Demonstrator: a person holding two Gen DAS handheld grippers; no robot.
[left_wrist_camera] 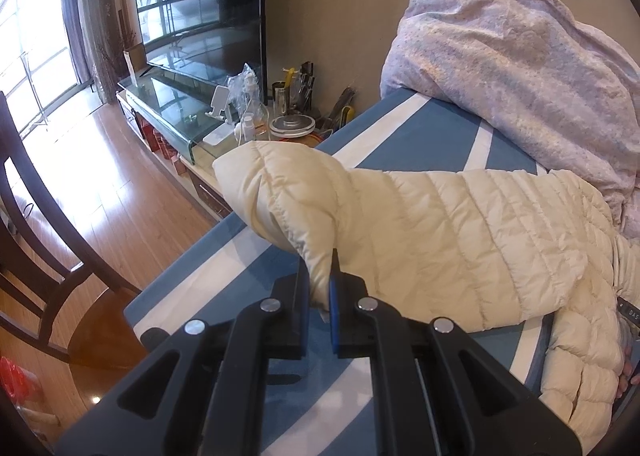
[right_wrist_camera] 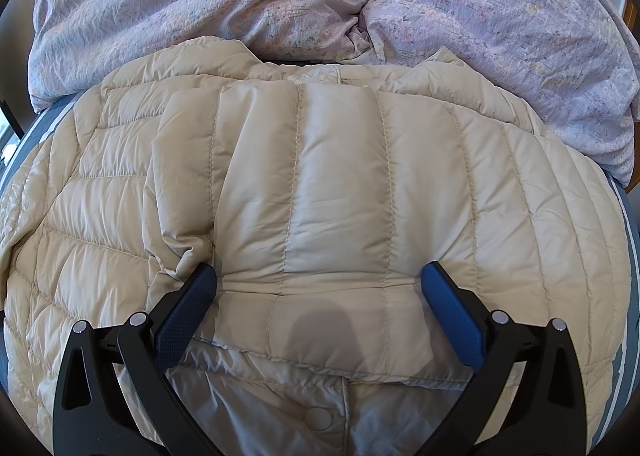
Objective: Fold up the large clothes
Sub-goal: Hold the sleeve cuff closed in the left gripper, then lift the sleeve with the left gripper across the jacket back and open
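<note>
A cream quilted down jacket (left_wrist_camera: 460, 240) lies on a blue and white striped bed (left_wrist_camera: 400, 132). My left gripper (left_wrist_camera: 319, 280) is shut on the cuff of one sleeve (left_wrist_camera: 280, 192) and holds it lifted above the bed's edge. In the right wrist view the jacket (right_wrist_camera: 328, 184) fills the frame, with a sleeve folded over its body. My right gripper (right_wrist_camera: 319, 284) is open wide, its blue pads (right_wrist_camera: 452, 308) resting on either side of the folded sleeve, holding nothing.
A lilac floral duvet (right_wrist_camera: 280, 8) is bunched at the far side of the bed, also in the left wrist view (left_wrist_camera: 520, 56). Left of the bed are a TV (left_wrist_camera: 200, 4), a glass stand with cluttered items (left_wrist_camera: 256, 112), a wooden chair (left_wrist_camera: 44, 248) and wood floor.
</note>
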